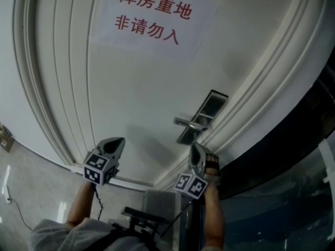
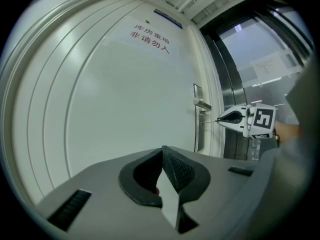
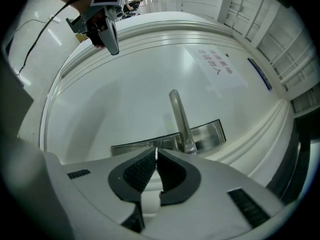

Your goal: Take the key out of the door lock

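Observation:
A white door (image 1: 131, 88) carries a paper sign (image 1: 152, 14) with red characters. Its steel lock plate (image 1: 201, 116) has a lever handle (image 1: 187, 123). My right gripper (image 1: 194, 145) sits just below the handle, close to the plate. In the right gripper view my right gripper (image 3: 156, 151) is shut on a thin metal key (image 3: 156, 154), edge-on between the pads. From the left gripper view, the key (image 2: 209, 121) is a thin line from the right gripper (image 2: 220, 120) to the plate (image 2: 198, 116). My left gripper (image 1: 119, 140) hangs shut and empty, well left of the lock.
Right of the door runs its moulded frame, then a dark glass and metal panel (image 1: 293, 156). Grey floor (image 1: 31, 182) with a thin cable lies at lower left, and a small wall fitting (image 1: 5, 137) is at the left edge. The person's forearms reach up from below.

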A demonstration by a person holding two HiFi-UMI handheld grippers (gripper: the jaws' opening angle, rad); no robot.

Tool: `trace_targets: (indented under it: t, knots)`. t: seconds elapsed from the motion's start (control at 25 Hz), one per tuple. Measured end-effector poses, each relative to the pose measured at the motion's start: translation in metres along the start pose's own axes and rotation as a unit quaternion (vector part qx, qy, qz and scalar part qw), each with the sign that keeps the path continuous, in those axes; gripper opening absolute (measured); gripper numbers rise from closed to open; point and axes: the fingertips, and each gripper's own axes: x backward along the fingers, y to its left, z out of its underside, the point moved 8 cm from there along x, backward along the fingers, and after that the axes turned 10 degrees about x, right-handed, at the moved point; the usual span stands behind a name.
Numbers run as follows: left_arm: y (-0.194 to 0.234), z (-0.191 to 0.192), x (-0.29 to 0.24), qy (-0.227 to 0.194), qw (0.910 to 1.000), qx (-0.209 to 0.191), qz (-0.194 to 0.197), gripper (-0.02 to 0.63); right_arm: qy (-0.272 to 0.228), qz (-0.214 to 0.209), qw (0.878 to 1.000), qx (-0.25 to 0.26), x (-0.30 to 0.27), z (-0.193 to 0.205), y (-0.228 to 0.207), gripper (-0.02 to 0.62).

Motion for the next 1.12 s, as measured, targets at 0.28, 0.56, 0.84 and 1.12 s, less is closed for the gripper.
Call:
trace_targets:
  t: [0.28,0.56,0.84,1.12]
  knots:
    - [-0.002,0.001,0.004,0.005,0.9999,-0.004,0.011,0.005,0.013,0.003,0.998,-0.056,0.021,0.002,-0.003,0.021]
    - [-0.008,0.002,0.006,0.009,0.9995,-0.01,0.028,0.005,0.027,0.016,0.993,-0.115,0.052,0.006,-0.007,0.021]
    - [-0.016,0.004,0.004,0.013,0.9989,-0.016,0.042,0.005,0.031,0.007,0.97,-0.242,0.081,0.015,-0.005,0.021]
    - [-0.025,0.005,0.005,0.009,0.9988,-0.018,0.045,0.005,0.016,0.013,0.907,-0.421,0.101,0.037,0.007,0.021]
